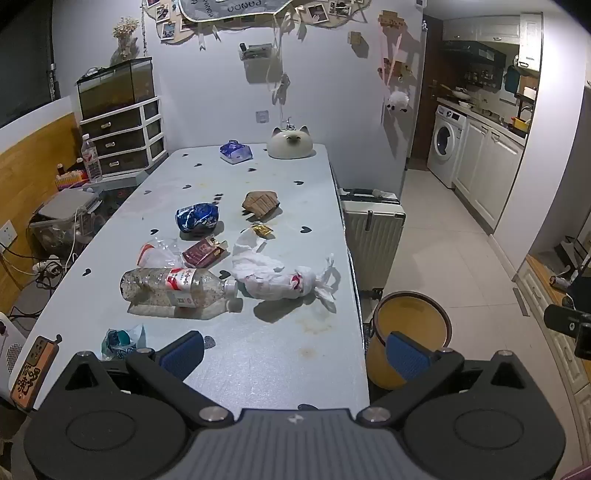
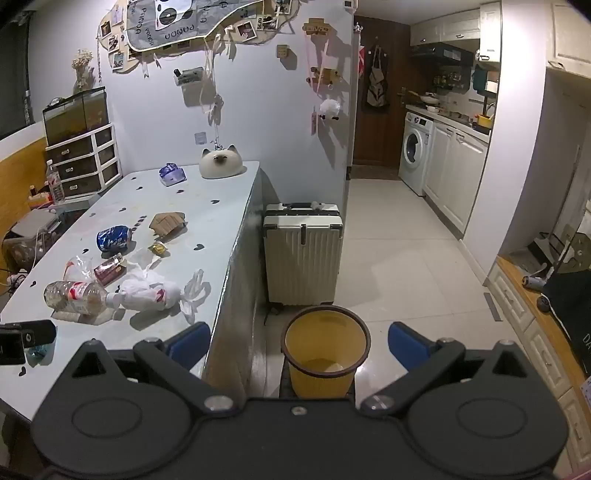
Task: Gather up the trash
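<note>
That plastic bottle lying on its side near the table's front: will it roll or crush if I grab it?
The plastic bottle lies on its side, so a nudge would probably roll it. It looks nearly empty and thin-walled: likely light, and may buckle under a firm squeeze.

The left wrist view looks down along its tongs [image 1: 293, 350] over the surface's [image 1: 266, 362] near end. The right wrist view sits further right, its tongs [image 2: 299, 345] over the yellow bin [image 2: 325, 338]. Both share surface, litter and bin.

I can read "PANDA" upside down, several times, on the grey wall hanging [image 2: 177, 26]. The bottle label [image 1: 181, 286] carries print too small for me to read.
</note>
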Demonstrator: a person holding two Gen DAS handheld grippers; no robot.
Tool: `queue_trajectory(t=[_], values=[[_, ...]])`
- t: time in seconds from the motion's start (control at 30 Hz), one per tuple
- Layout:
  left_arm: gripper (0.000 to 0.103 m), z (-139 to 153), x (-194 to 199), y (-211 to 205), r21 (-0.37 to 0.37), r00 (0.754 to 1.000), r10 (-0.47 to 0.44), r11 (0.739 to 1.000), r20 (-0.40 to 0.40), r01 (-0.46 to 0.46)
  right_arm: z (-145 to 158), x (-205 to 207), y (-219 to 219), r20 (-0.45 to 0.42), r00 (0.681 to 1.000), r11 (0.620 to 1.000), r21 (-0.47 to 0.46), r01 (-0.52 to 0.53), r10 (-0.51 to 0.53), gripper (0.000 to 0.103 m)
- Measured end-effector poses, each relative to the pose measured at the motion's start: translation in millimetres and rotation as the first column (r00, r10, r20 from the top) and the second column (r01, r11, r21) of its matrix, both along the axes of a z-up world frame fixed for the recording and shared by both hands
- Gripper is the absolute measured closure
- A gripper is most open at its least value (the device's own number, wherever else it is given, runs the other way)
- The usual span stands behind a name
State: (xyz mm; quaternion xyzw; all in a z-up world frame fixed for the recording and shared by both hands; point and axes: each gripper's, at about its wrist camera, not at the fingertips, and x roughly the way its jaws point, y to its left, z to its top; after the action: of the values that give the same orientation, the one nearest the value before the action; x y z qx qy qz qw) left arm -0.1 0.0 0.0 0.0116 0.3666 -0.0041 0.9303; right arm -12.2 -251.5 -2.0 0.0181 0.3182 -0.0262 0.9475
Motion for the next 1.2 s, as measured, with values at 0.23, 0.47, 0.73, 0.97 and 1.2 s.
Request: queue_trajectory(t=[0.23,0.47,0.73,0.97,1.2], values=[[0.0,0.1,0.2,0.4,-0.008,1.0,0.001,1.0,-0.004,-0.001,-0.1,0.1,-0.1,-0.002,1.0,1.0,0.002,0.001,-0.001,0.0],[0.0,0.4,0.3,0.9,-0.007,1.0,0.002,1.0,-0.004,-0.002,0.1,0.1,-1.1,-0.005,1.0,1.0,0.005,0.0,0.0,0.0],[0.0,0.1,0.3,0.3,-0.006,1.0,0.001,1.0,-0.005,-0.001,0.0,-0.1,-1.3,-0.006,1.0,1.0,0.006,0.0,0.001,0.0],[0.0,0.1,0.3,0.4,-0.007,1.0,0.001,1.0,-0.005,-0.001,0.0,-0.4,-0.8,-0.006,1.0,1.0,0.006,-0.001,0.001,0.0],[0.0,0.1,0.3,0.4,-0.008,1.0,0.001,1.0,-0.005,-0.001,0.7,-0.6,-0.8,-0.006,1.0,1.0,0.006,-0.001,0.001,0.0]])
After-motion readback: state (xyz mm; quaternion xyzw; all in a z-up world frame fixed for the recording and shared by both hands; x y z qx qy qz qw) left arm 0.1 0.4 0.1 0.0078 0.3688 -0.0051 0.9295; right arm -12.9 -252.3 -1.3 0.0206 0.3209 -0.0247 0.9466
